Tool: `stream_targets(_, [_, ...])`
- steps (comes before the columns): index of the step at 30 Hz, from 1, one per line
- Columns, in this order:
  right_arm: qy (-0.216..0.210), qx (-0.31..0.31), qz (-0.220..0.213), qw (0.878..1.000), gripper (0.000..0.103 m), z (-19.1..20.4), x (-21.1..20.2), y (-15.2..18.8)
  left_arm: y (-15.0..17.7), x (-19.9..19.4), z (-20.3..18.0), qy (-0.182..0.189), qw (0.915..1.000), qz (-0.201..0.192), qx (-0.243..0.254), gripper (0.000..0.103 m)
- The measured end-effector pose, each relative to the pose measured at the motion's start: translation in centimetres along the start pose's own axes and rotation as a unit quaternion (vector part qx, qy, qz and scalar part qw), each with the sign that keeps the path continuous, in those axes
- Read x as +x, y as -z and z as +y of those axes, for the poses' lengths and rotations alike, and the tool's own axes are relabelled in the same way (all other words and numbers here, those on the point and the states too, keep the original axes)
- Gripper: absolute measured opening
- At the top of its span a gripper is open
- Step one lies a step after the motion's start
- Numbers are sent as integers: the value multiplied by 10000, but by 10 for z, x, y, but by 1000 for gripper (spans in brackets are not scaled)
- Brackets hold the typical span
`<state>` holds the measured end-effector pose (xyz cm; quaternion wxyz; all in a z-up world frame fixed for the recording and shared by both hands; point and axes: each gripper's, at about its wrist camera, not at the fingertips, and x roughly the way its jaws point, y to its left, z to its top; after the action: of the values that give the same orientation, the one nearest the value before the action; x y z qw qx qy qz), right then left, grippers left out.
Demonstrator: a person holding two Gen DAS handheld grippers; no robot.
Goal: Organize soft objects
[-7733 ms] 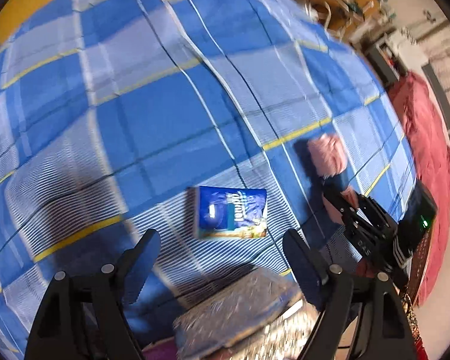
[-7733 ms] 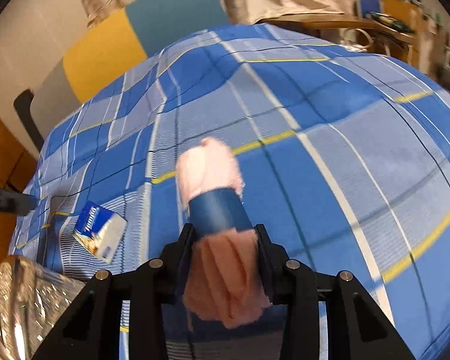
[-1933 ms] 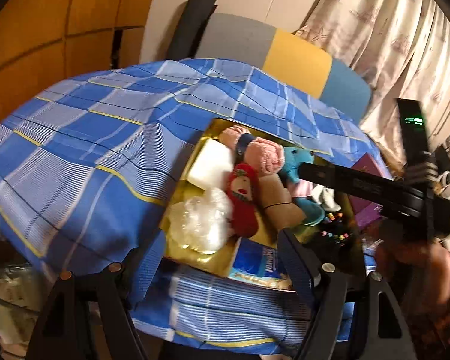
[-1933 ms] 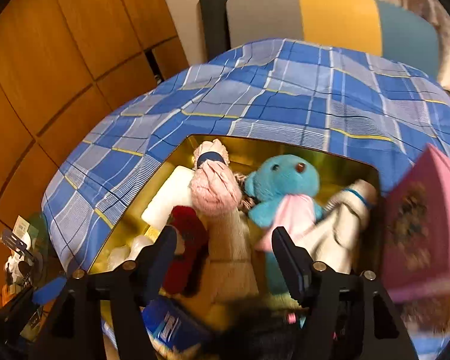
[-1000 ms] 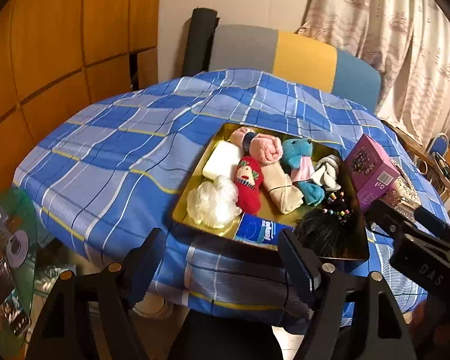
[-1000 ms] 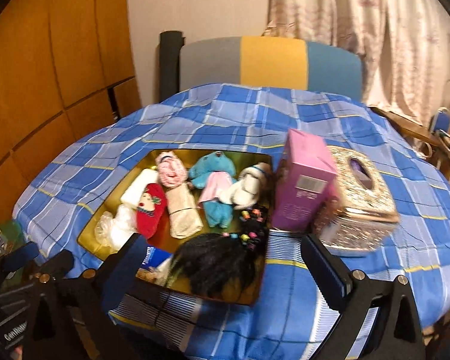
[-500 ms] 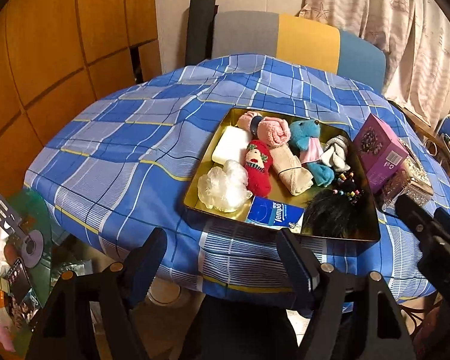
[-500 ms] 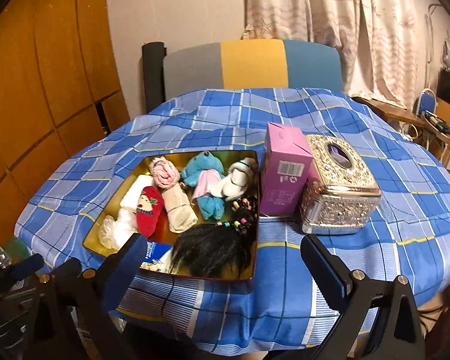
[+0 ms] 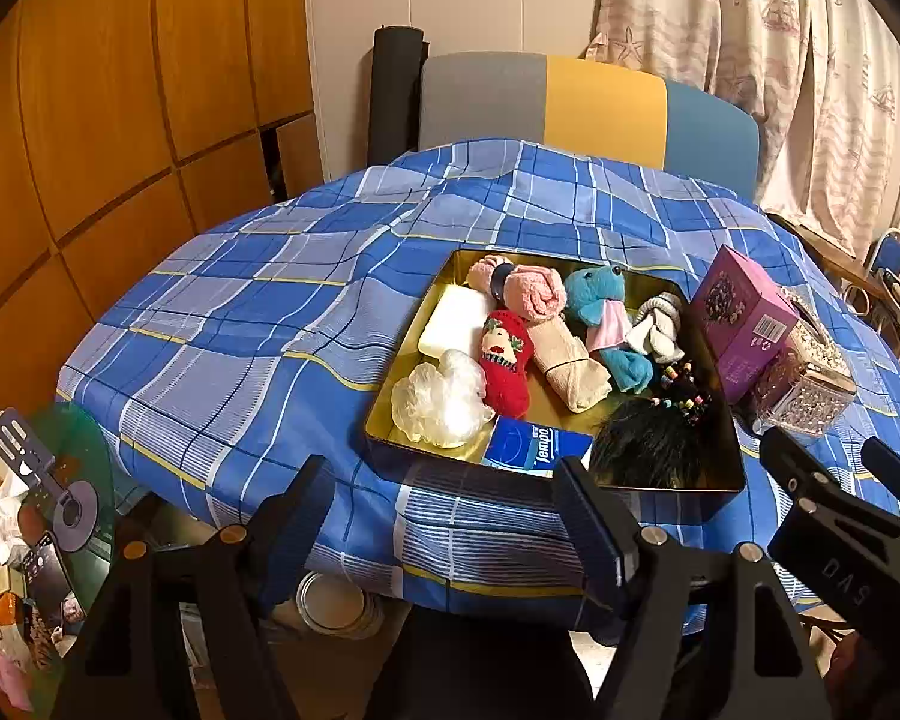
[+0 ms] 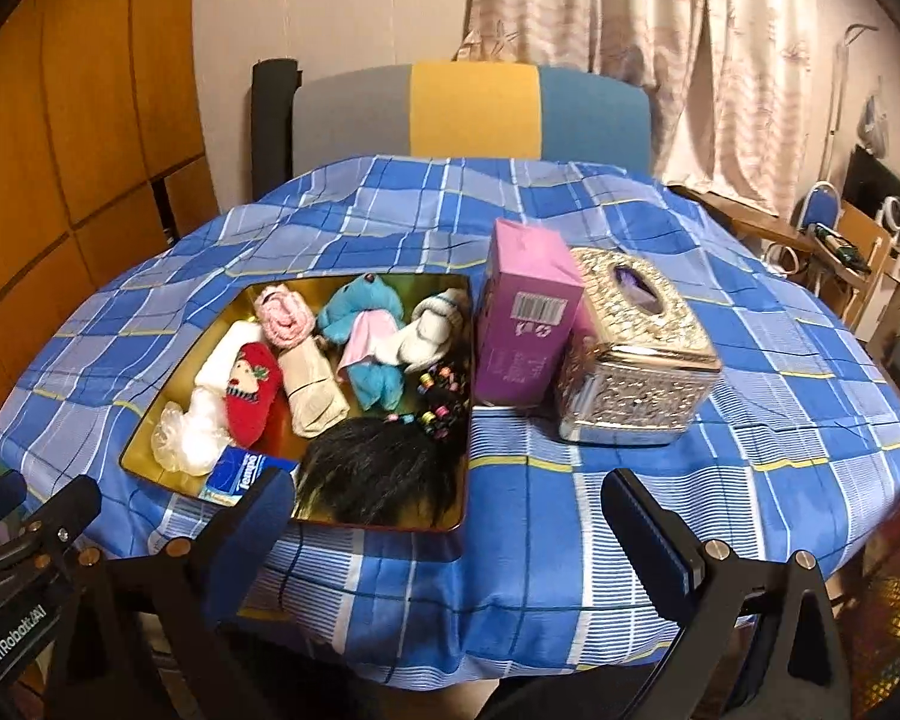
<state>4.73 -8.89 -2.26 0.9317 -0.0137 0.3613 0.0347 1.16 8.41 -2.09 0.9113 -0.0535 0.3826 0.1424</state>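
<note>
Holding: my left tongs [image 9: 444, 516] spread wide and empty, off the near edge of the table; my right tongs [image 10: 450, 516] likewise spread and empty, just to their right.
Step in hand: I judge the sorting is essentially done, since no soft thing lies loose on the blue plaid cloth [image 9: 258, 324].
Next move: probably only a last check; if anything needs tidying, I would reach forward toward 12 o'clock into the tin.
Gold tray [image 9: 672, 294]: at 12 o'clock from my left tongs, and at 11 o'clock from my right.
Contents: pink rolled towel [image 9: 534, 294], teal plush bear [image 9: 600, 300], red sock with a face [image 9: 504, 360], beige roll [image 9: 564, 360], white sponge [image 9: 450, 324], clear puff [image 9: 438, 402], blue tissue pack [image 9: 528, 438], black wig [image 9: 654, 444]. They lie packed close, touching.
Beside the tray: purple box [image 10: 522, 330] at its 3 o'clock side, then a silver tissue box [image 10: 636, 360].
</note>
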Motion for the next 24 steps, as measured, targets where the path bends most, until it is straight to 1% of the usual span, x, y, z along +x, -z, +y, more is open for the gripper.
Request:
stream_targets(2, [53,8,-4,10000,103,-1,0,0,0,-1,0,-11,10000,-6,-7,76])
stream_targets(5, [-15,10,-4,10000,103,0,-1,0,1,-2,0,-16,10000,-13,23,76])
stream_targets(9, [42,-76,-30,10000,103,3,-1,1,2,-3,-2,-29,10000,-27,84,76])
stream_targets(16, [77,-24,42,10000,103,0,2,2,2,-2,-2,-89,9999,19,92,76])
stream_targets(24, [100,-10,23,9999,103,-1,2,2,2,0,0,-129,9999,12,86,76])
